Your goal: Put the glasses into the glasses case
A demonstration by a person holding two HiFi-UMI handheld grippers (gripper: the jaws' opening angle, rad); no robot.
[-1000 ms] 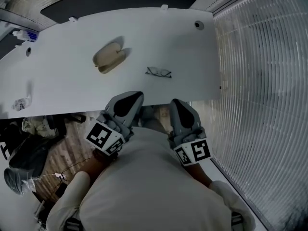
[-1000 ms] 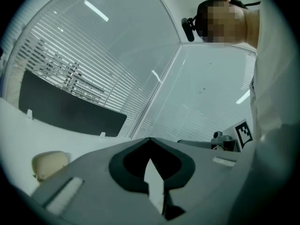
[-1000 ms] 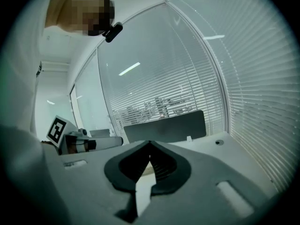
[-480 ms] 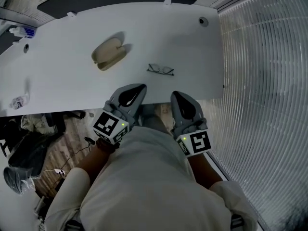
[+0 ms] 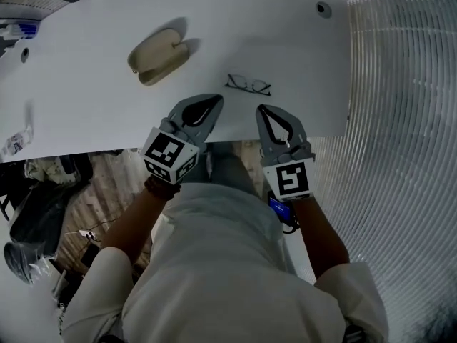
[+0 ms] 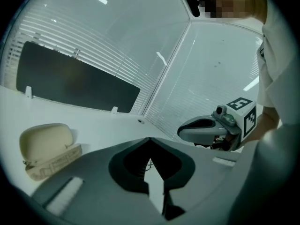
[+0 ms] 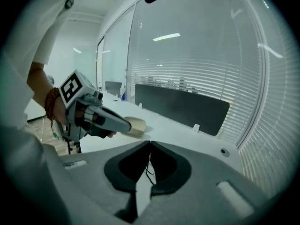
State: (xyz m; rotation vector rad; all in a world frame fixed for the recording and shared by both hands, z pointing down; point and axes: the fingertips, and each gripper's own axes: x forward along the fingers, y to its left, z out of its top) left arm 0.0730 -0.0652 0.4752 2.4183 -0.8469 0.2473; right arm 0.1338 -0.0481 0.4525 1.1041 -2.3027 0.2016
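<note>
Seen from my head camera, a white table fills the upper part of the frame. In the upper left lies the beige glasses case, open, its two halves side by side and its long axis running from lower left to upper right. Below and right of it, at the table's near edge, my left gripper points up and to the right, with my bare forearm reaching it from the lower left; its jaws are together at the tips with nothing between them. Just above centre lie the glasses, flat on the table, well apart from the case, their long axis running left to right and dipping a little at the right end. I cannot tell which way they face. Just below them, my right gripper points up the frame, leaning slightly left, its forearm coming from the lower right; its jaws are also closed and empty.
</note>
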